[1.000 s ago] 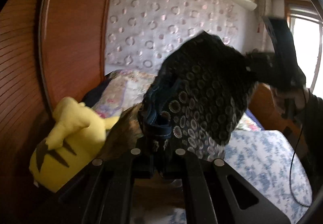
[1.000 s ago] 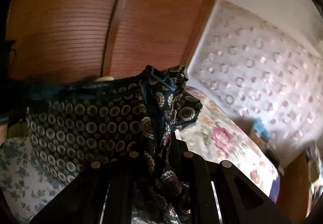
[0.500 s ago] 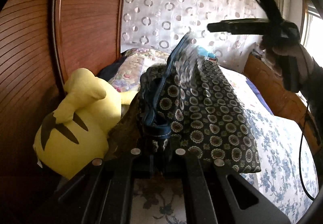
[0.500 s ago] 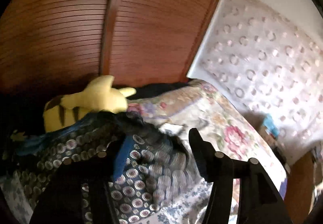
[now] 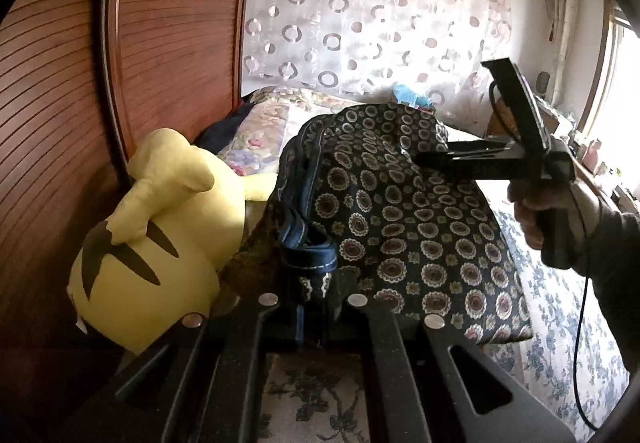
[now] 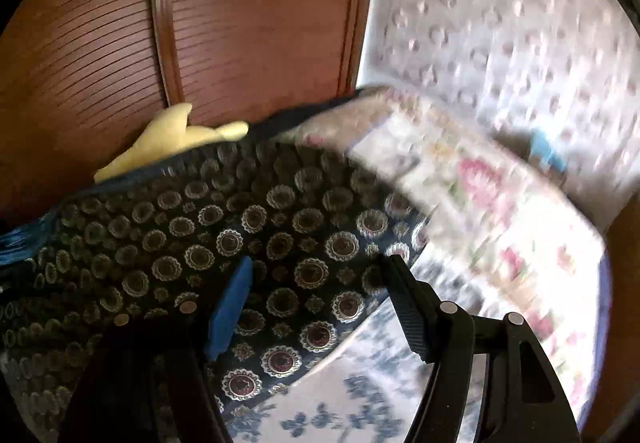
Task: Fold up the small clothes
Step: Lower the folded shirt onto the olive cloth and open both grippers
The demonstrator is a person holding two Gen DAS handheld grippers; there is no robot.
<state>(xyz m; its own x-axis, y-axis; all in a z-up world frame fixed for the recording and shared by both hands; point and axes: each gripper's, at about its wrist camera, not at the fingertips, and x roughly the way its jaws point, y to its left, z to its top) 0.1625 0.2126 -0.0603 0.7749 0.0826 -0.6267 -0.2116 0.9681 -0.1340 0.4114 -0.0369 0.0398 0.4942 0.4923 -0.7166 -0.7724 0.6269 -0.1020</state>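
We are pinching blue waistband of patterned shorts [image 5: 404, 227] in left gripper [image 5: 314, 293], jaws pressed together. Shorts are lying on bed [image 5: 560, 327] beside yellow plush [image 5: 160, 243]. Right gripper [image 6: 316, 307], jaws just opening, is hovering spread over cloth, gripping nothing. We are judging next: smoothing fold flat, aligning edges.

Garment [image 5: 400, 227] on bed [image 5: 560, 307], plush toy [image 5: 160, 243] left.

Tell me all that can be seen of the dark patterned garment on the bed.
The dark garment is thin navy cloth printed with round medallions, with a blue stitched band along one edge. It lies partly folded on the floral bedsheet, rumpled at the far end, beside a yellow plush toy. The left gripper is shut on the band; the right gripper, jaws just opened, hovers over it.
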